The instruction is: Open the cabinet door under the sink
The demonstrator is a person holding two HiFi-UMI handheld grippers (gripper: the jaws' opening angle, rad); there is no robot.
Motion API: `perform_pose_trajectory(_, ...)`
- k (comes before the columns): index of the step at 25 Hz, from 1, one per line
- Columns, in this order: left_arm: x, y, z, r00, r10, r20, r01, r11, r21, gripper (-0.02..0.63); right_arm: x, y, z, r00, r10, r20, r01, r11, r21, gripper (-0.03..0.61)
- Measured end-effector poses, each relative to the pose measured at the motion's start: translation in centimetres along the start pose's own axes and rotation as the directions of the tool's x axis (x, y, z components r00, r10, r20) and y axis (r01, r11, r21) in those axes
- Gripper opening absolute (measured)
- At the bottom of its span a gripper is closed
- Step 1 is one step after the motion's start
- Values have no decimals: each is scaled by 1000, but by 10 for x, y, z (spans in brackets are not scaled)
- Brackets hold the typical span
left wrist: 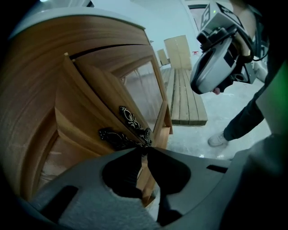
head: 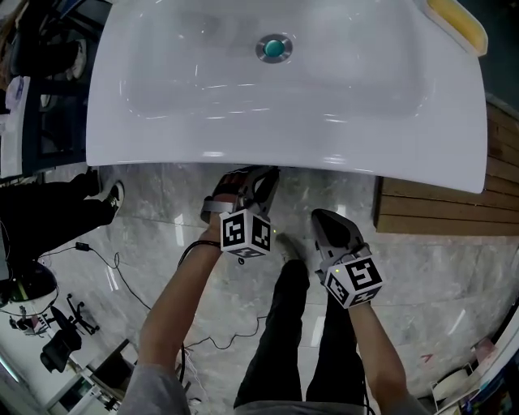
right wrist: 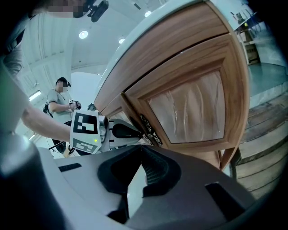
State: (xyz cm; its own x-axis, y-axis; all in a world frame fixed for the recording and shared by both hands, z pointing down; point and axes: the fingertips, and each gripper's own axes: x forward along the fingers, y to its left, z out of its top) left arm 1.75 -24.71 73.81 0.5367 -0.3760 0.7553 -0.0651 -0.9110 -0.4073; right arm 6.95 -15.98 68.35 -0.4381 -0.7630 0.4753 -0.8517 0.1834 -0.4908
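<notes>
The wooden cabinet under the white sink (head: 243, 154) has two doors, each with an ornate black handle (left wrist: 130, 119) by the middle seam. My left gripper (left wrist: 144, 150) reaches under the sink rim, its jaws shut on the lower end of a handle. From the right gripper view, the left gripper (right wrist: 139, 132) meets the handle (right wrist: 150, 130) beside the glazed right door (right wrist: 189, 108). In the head view the left gripper (head: 251, 180) sits at the sink's front edge. My right gripper (head: 318, 215) hangs just right of it, off the cabinet. Its jaws (right wrist: 140, 148) are shut on nothing.
Wooden boards (head: 438, 211) lie on the marble floor right of the cabinet. A person in dark trousers (head: 49, 211) stands at the left, near cables (head: 105, 259). Another person (right wrist: 58, 101) is further back. A yellow item (head: 458, 24) rests on the sink's far right corner.
</notes>
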Motion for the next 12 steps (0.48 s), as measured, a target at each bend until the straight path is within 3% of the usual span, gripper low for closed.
perform_pose_trajectory(4, -7, -8, -4, 999, -36, -2, 36, 999, 33, 44, 3, 6, -5, 1000, -12, 15, 12, 1000, 19, 11)
perform_pose_trajectory(9, -16, -18, -8, 999, -53, -6, 53, 998, 20, 44, 5, 16, -19, 999, -31, 29, 30, 999, 39, 11)
perform_pose_trajectory(12, -23, -29, -13, 997, -76, 3, 75, 994, 80, 44, 1, 26, -27, 998, -49, 38, 46, 997, 55, 11)
